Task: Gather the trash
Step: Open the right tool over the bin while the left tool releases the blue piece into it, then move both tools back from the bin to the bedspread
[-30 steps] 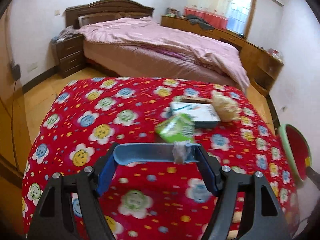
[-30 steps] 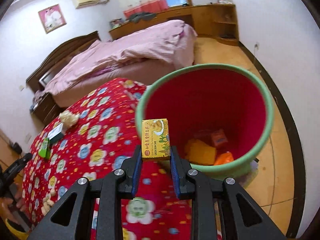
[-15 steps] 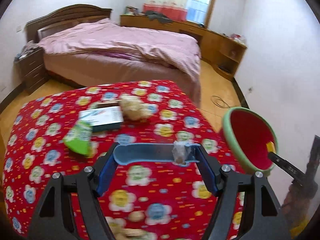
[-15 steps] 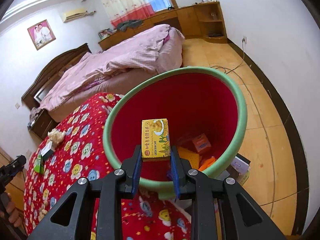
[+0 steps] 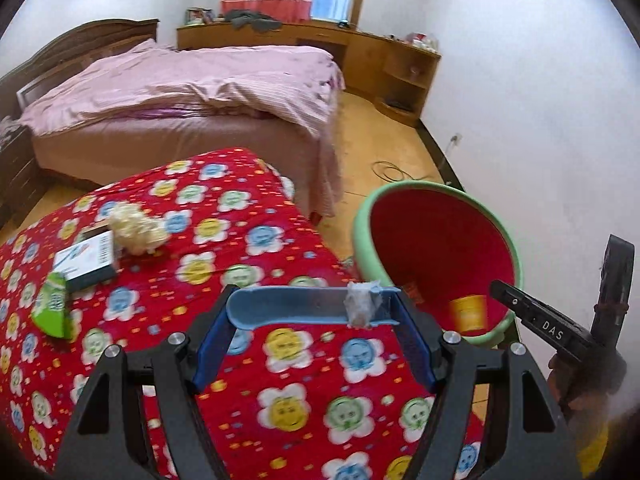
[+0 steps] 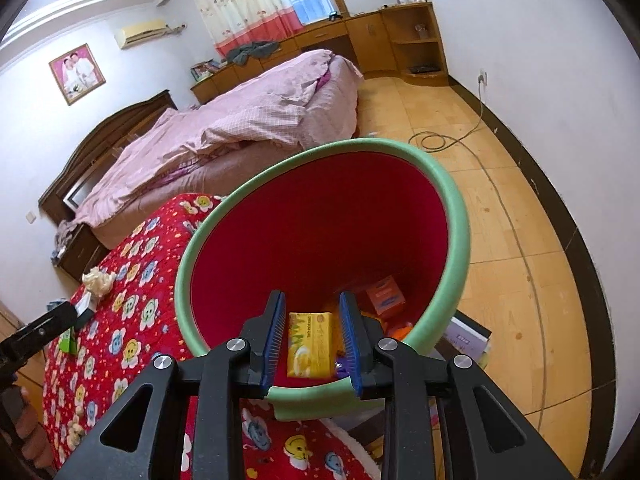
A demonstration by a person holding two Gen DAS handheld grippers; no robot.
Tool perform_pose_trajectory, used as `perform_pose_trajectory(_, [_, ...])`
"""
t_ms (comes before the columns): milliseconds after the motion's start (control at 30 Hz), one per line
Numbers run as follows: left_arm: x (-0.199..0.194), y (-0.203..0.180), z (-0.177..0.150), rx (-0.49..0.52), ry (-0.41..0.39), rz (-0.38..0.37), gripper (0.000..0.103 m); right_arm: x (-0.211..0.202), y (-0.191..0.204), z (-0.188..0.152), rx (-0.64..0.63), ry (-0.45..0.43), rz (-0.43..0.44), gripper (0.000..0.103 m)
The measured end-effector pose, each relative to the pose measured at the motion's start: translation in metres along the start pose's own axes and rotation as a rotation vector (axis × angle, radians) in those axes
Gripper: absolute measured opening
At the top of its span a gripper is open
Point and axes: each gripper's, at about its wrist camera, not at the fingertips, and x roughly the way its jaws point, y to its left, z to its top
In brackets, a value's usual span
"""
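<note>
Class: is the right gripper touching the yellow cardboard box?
Apart. In the right wrist view the right gripper straddles the yellow cardboard box, with the green-rimmed red bin showing through a gap on each side.

Pink-quilted bed (image 5: 180, 92), framed photo (image 6: 77, 73), floor cable (image 6: 436, 140).

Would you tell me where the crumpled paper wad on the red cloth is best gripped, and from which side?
Likely from above, pinching the crumpled paper wad across its middle: it stands proud of the cloth, and the white box crowds its left.
</note>
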Motion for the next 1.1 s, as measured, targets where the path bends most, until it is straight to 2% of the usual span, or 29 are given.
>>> perform_pose_trajectory(67, [0.007,-0.007,0.002,0.007,0.011,-0.011,0.074,-0.004,-0.003,0.000,0.005,-0.009,0.006,0.031])
perform_pose_trajectory(100, [0.011,-0.012,0.002,0.012,0.018,-0.017,0.074,-0.006,-0.005,0.001,0.009,-0.014,0.003,0.038])
perform_pose_trajectory(167, [0.018,-0.020,0.003,0.026,0.029,-0.027,0.074,-0.011,-0.009,0.001,0.013,-0.028,-0.015,0.045])
perform_pose_trajectory(733, [0.077,-0.096,0.007,0.191,0.109,-0.080,0.074,-0.045,-0.058,-0.006,0.118,-0.093,-0.065,0.050])
perform_pose_trajectory(1100, [0.087,-0.115,0.004,0.223,0.122,-0.091,0.074,-0.049,-0.068,-0.004,0.149,-0.098,-0.066,0.050])
